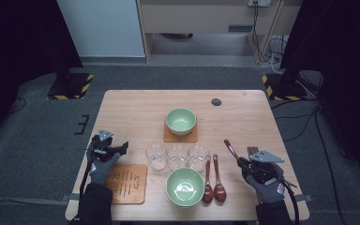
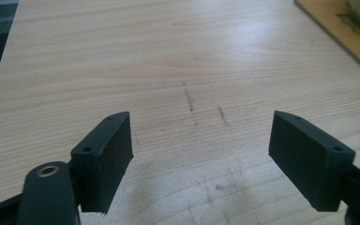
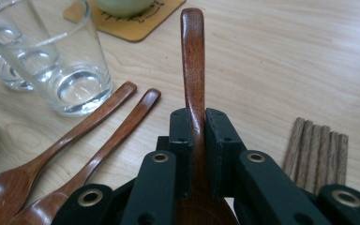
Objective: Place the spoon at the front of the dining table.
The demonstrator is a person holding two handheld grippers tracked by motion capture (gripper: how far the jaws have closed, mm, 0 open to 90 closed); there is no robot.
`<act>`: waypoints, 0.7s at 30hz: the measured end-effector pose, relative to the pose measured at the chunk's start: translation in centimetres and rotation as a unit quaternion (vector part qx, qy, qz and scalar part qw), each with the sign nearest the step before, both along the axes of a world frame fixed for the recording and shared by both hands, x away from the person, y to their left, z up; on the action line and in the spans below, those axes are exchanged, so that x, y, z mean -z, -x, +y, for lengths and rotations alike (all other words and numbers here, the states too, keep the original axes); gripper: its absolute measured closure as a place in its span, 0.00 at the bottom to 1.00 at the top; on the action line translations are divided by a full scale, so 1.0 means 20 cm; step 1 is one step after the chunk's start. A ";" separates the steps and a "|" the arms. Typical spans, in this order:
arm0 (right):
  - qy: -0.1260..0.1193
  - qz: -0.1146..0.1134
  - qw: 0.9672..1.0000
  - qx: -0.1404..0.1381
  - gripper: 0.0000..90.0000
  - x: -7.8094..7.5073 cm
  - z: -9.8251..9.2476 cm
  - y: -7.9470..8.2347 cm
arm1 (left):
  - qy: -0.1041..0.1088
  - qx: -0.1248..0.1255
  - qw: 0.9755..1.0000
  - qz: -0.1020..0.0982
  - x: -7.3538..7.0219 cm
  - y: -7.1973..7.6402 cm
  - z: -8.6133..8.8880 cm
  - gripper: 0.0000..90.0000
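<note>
My right gripper (image 1: 241, 162) (image 3: 197, 119) is shut on a dark wooden spoon (image 1: 229, 147) (image 3: 193, 56), lifted off the table at the right. The jaws clamp it near its bowl end, and its handle points up and away toward the table's middle. Two more wooden spoons (image 1: 213, 183) (image 3: 89, 122) lie side by side right of the near green bowl (image 1: 184, 186). My left gripper (image 1: 122, 147) (image 2: 201, 140) stands open over bare wood at the left edge, with nothing between its jaws.
Three clear glasses (image 1: 177, 156) (image 3: 70, 70) stand in a row mid-table. A second green bowl (image 1: 181, 120) sits on a coaster (image 1: 168, 137) behind them. An empty engraved coaster (image 1: 127, 183) lies front left. Brown chopsticks (image 1: 252, 151) (image 3: 316, 150) lie beside my right gripper.
</note>
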State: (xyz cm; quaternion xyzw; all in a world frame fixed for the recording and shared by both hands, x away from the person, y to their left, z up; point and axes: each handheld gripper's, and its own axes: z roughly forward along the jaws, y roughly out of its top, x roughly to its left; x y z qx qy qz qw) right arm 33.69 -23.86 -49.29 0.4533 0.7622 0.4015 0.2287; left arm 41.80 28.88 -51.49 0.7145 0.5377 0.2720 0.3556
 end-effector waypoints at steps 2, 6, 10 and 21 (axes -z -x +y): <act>-0.002 -0.004 1.000 0.001 0.91 -0.02 0.00 0.00 | 0.001 0.001 1.000 -0.008 -0.02 0.01 -0.01 0.25; -0.005 -0.014 1.000 -0.001 0.91 -0.05 0.00 -0.01 | 0.008 0.003 1.000 -0.027 -0.05 0.03 -0.02 0.26; -0.007 -0.022 1.000 0.000 0.91 -0.07 0.00 -0.01 | 0.020 0.010 0.999 -0.048 -0.09 0.06 -0.05 0.27; -0.012 -0.036 0.999 0.001 0.91 -0.12 0.00 -0.01 | 0.043 0.033 0.995 -0.087 -0.18 0.11 -0.12 0.29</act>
